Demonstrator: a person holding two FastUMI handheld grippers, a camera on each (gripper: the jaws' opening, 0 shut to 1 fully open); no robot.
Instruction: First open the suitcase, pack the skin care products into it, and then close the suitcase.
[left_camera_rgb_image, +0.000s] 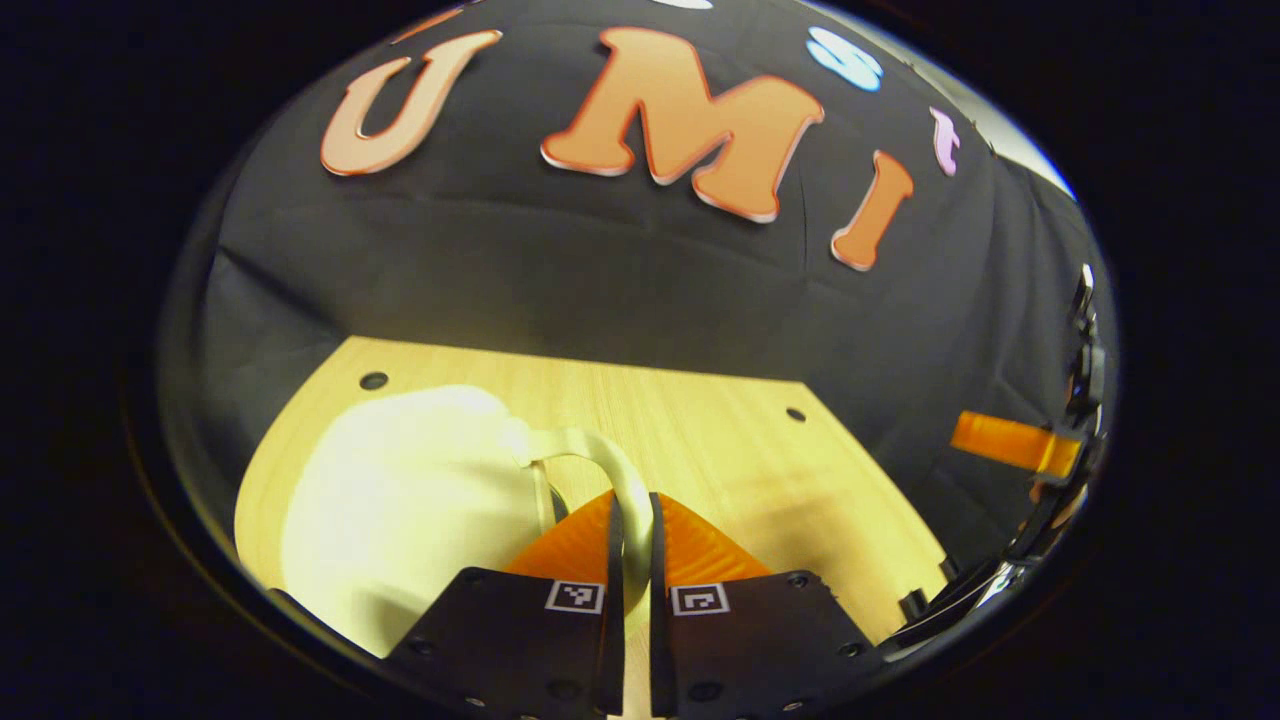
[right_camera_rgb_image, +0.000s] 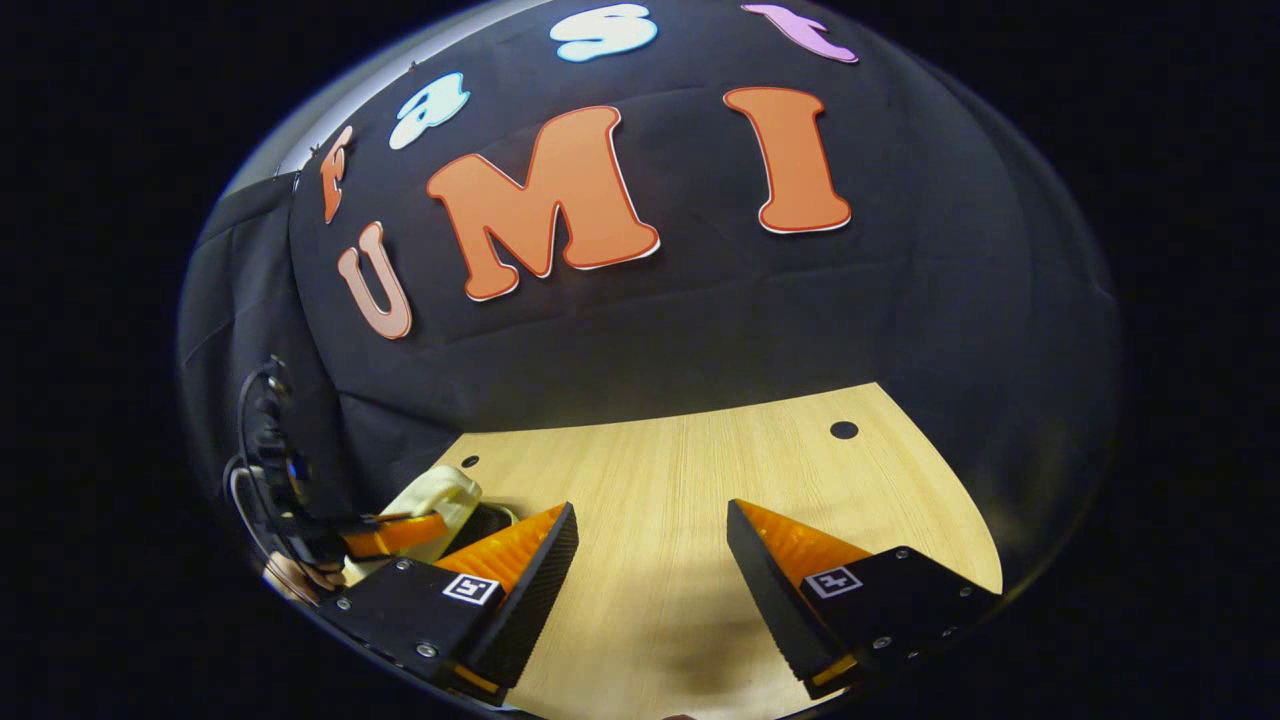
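Nearest us, our left claw (left_camera_rgb_image: 632, 520) pinches the cream suitcase's (left_camera_rgb_image: 400, 500) curved pale handle (left_camera_rgb_image: 615, 470); at three o'clock our right claw (right_camera_rgb_image: 650, 545) waits wide apart. We judge opening just beginning.

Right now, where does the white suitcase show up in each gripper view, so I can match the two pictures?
Left gripper view: the suitcase lies lower left on the wooden table; its handle runs between the left gripper fingers.
Right gripper view: the suitcase peeks out at lower left, beside the other gripper.
Shared landmark: the wooden table with dark round holes.
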